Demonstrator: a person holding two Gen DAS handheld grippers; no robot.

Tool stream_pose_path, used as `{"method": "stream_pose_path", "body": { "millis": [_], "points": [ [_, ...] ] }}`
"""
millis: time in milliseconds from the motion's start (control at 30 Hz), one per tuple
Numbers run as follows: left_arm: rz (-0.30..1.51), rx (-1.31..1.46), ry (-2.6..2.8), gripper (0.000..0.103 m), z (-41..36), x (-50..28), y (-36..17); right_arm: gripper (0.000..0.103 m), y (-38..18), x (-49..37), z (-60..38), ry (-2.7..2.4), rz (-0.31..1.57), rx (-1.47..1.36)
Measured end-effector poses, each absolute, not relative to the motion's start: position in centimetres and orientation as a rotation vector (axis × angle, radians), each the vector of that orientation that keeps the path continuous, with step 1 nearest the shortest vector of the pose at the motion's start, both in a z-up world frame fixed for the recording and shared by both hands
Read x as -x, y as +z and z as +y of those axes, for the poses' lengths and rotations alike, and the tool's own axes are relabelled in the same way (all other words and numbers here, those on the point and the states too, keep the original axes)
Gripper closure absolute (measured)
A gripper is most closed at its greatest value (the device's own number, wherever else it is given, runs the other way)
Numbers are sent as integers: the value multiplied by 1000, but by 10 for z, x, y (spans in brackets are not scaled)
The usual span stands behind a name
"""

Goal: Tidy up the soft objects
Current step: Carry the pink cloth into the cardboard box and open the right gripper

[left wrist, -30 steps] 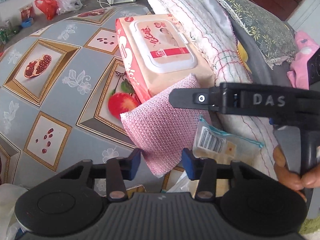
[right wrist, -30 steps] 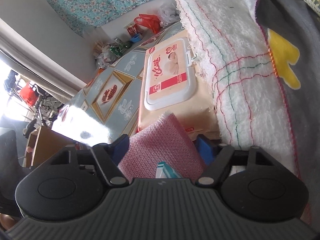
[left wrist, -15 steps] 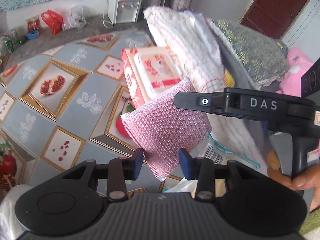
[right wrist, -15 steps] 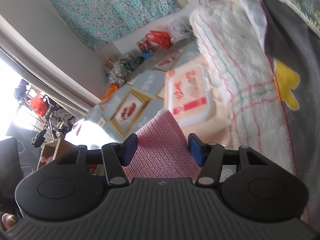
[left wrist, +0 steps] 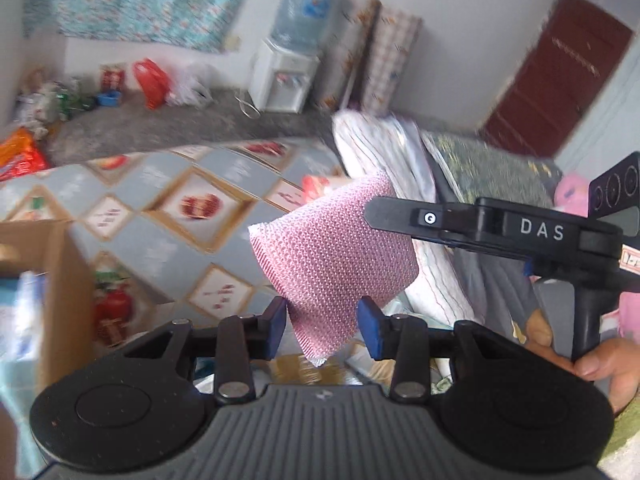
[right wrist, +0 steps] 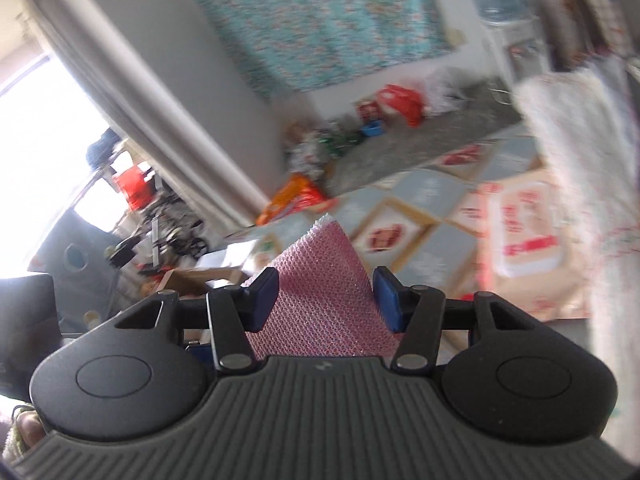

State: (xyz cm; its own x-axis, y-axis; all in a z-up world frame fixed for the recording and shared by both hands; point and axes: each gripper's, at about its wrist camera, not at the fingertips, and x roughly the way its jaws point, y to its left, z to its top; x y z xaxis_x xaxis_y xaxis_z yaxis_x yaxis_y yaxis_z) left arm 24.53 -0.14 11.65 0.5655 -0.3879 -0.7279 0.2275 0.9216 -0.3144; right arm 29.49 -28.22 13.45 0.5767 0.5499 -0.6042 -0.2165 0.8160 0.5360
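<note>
A pink mesh cloth (left wrist: 332,256) hangs in the air at the centre of the left wrist view, above a tablecloth (left wrist: 160,216) printed with fruit pictures. The left gripper (left wrist: 322,326) at the bottom of that frame pinches the cloth's lower tip between its blue pads. The right gripper (left wrist: 472,228), a black bar marked "DAS", reaches in from the right edge and meets the cloth's upper right corner; a hand (left wrist: 600,364) holds its grip at lower right. This view also shows a cardboard box (left wrist: 52,280) at the left edge, folded towels and bedding (left wrist: 400,168) right of centre, a water dispenser (left wrist: 288,72) at the top, and a dark red door (left wrist: 556,80) at upper right.

The right wrist view shows the cloth (right wrist: 320,292) from the other end, standing as a peak between the right gripper's (right wrist: 326,300) blue pads, which press its edges while the jaws are closing. Only here appear a bright window (right wrist: 36,152) at the left and a blurred pack of wipes (right wrist: 524,236) lying on the tablecloth at the right.
</note>
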Motion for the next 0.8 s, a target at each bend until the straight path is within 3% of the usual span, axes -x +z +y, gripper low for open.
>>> {"method": "stream_pose_path", "body": {
  "millis": [367, 800],
  "points": [
    [810, 389, -75, 63, 170, -158, 127, 50, 168, -285, -79, 796, 951, -303],
    [1067, 691, 207, 63, 320, -152, 7, 48, 83, -297, 152, 969, 1278, -53]
  ]
}}
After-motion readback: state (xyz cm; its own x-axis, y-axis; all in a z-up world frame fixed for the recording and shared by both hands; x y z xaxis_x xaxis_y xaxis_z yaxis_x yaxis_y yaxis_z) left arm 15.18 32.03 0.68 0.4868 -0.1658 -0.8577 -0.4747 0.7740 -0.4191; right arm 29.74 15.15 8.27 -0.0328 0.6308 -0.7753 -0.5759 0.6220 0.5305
